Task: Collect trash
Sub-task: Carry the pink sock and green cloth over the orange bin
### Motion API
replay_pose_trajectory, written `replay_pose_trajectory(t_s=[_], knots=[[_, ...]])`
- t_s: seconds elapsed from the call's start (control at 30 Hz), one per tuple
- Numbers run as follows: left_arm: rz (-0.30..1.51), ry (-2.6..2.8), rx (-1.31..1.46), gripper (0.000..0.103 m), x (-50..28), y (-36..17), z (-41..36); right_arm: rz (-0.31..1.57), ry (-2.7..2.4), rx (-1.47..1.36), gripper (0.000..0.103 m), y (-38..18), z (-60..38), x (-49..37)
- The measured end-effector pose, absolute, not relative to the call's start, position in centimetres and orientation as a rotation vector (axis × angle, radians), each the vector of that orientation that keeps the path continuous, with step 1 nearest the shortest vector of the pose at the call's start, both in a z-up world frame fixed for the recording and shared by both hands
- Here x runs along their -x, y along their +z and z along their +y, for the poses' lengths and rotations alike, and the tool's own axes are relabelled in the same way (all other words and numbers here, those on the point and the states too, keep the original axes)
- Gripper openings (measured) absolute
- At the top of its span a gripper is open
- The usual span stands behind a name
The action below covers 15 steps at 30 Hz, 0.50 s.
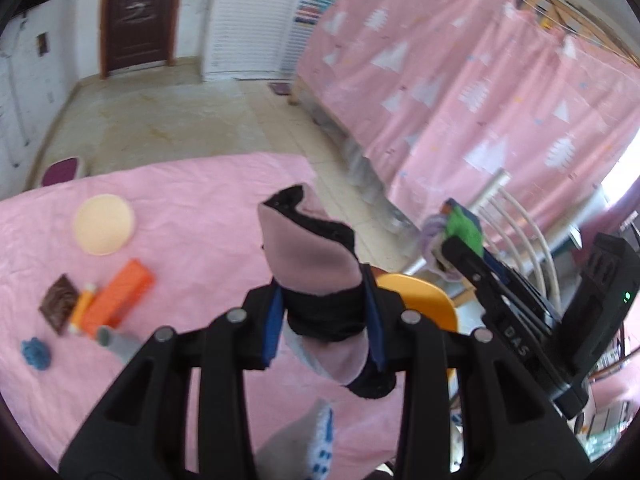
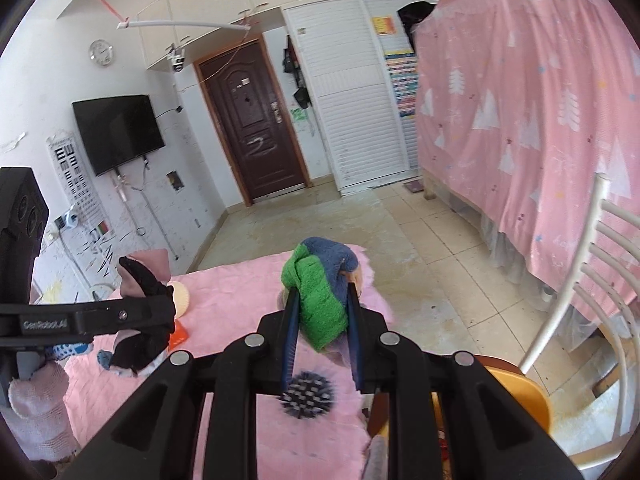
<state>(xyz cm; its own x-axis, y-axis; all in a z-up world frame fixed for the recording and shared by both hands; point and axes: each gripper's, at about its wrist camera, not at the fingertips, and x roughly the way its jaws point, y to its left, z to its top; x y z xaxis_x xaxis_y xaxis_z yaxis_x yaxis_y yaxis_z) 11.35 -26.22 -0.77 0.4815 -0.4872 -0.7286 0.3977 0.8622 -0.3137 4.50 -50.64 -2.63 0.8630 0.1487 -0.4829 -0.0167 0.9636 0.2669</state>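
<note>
We see open tiled floor (image 2: 420,248) at twelve o'clock; a white chair (image 2: 592,276) and pink curtain (image 2: 532,120) block three o'clock.

Brown door (image 2: 254,128), wall television (image 2: 118,132), pink curtain (image 2: 532,120)

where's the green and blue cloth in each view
Left wrist view: the green and blue cloth sits right of centre, clamped at the tip of the right hand-held gripper.
Right wrist view: it sits at centre, between that gripper's fingers.
Shared landmark: the dark brown door.
</note>
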Motion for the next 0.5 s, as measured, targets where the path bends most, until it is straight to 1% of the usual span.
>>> replay_pose_trajectory(t_s=[0.5], knots=[[1.021, -0.763, -0.022, 0.033, -8.9, -3.9, -38.5, 0.495, -0.069, -0.342, 0.011, -5.0, -60.1, 0.3]])
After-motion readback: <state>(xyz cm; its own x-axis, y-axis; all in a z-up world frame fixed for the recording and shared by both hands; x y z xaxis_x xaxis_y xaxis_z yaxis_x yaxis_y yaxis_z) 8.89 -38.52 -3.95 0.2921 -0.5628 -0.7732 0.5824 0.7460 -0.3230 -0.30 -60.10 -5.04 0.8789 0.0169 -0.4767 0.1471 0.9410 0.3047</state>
